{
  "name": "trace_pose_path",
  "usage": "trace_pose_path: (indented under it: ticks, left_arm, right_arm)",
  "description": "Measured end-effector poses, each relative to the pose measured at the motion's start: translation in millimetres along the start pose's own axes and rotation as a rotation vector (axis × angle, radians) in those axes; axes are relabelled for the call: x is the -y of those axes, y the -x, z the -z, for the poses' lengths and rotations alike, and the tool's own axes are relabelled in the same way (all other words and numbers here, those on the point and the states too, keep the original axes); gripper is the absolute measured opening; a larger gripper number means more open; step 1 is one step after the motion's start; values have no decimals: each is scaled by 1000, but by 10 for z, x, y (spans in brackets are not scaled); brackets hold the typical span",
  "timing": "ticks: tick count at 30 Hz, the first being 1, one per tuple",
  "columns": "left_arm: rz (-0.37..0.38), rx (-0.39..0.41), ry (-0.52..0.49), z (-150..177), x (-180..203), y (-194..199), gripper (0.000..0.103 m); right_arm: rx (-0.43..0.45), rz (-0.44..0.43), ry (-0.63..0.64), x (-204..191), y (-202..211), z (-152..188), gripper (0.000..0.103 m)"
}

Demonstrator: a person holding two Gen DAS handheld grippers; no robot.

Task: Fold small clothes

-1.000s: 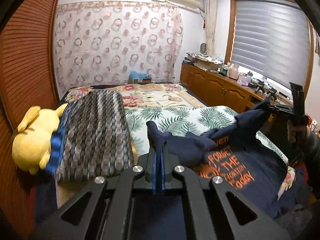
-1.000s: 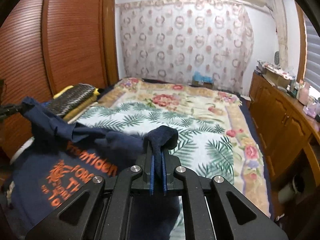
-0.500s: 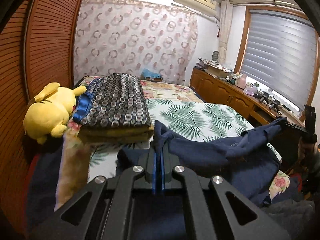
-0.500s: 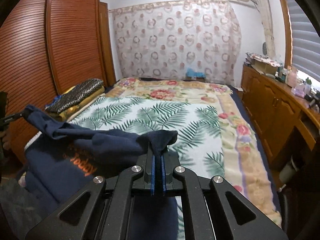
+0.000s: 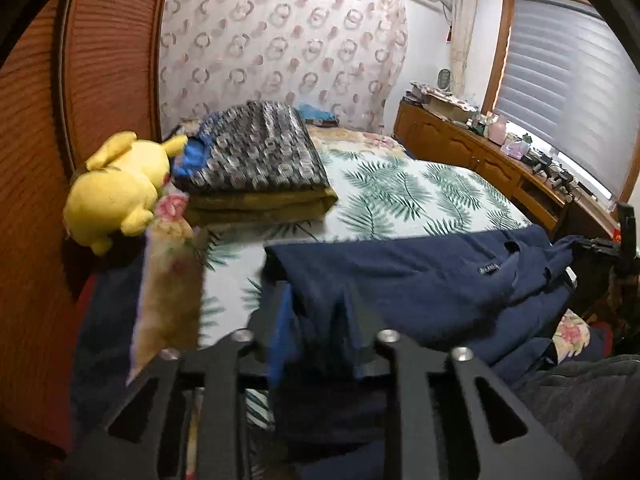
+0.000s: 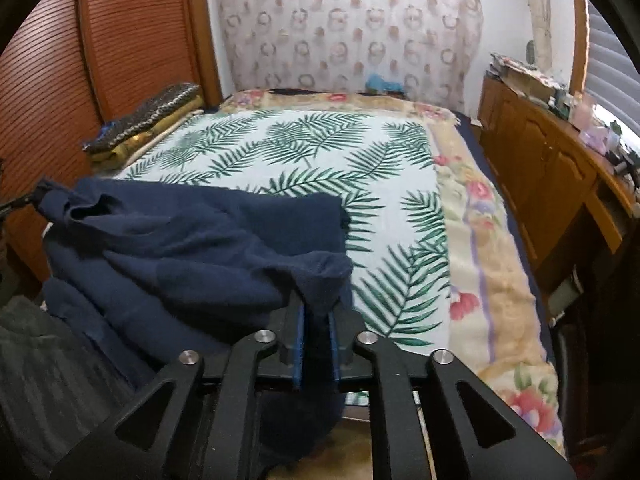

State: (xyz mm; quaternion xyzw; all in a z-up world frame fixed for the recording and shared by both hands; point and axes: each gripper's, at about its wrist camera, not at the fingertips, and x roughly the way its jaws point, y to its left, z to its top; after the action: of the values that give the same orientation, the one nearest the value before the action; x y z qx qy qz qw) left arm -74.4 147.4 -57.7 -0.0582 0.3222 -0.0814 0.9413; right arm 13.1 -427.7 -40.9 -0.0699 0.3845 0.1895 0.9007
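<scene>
A navy shirt (image 5: 400,272) lies spread across the near end of the palm-leaf bedspread (image 5: 400,188), plain side up. My left gripper (image 5: 318,300) is at its near left corner. Its jaws are opening, and the cloth hangs loose between the parted blue pads (image 5: 280,320). In the right wrist view the navy shirt (image 6: 180,240) lies bunched to the left. My right gripper (image 6: 316,312) is at the other corner with its jaws opening. A tuft of cloth still stands in the gap between its pads (image 6: 298,344). Each gripper shows small at the other view's edge.
A folded patterned stack (image 5: 256,160) and a yellow plush toy (image 5: 116,188) lie on the bed's left side beside the wooden wardrobe (image 5: 100,60). A low wooden cabinet (image 6: 540,140) with clutter runs along the right wall. Dark grey cloth (image 5: 580,400) is at the near edge.
Both grippers moved forward and down, laying the lifted shirt onto the bed; its orange print no longer shows. The jaws of both, clamped before, have parted.
</scene>
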Motion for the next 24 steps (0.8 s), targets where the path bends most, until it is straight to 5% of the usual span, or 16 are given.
trace_pose_path:
  ticks: [2, 5, 9, 24]
  left_arm:
    - [-21, 16, -9, -92, -11, 23, 42]
    - [-29, 16, -30, -196, -30, -45, 51]
    - [-21, -9, -46, -318, -107, -280, 52]
    - [-46, -160, -55, -385, -202, -1160, 52]
  right_arm:
    - [25, 20, 9, 10, 68, -97, 30]
    - [57, 18, 26, 31, 117, -250, 33]
    - [66, 22, 46, 49, 22, -410, 45]
    - [-97, -9, 33, 64, -1096, -589, 47]
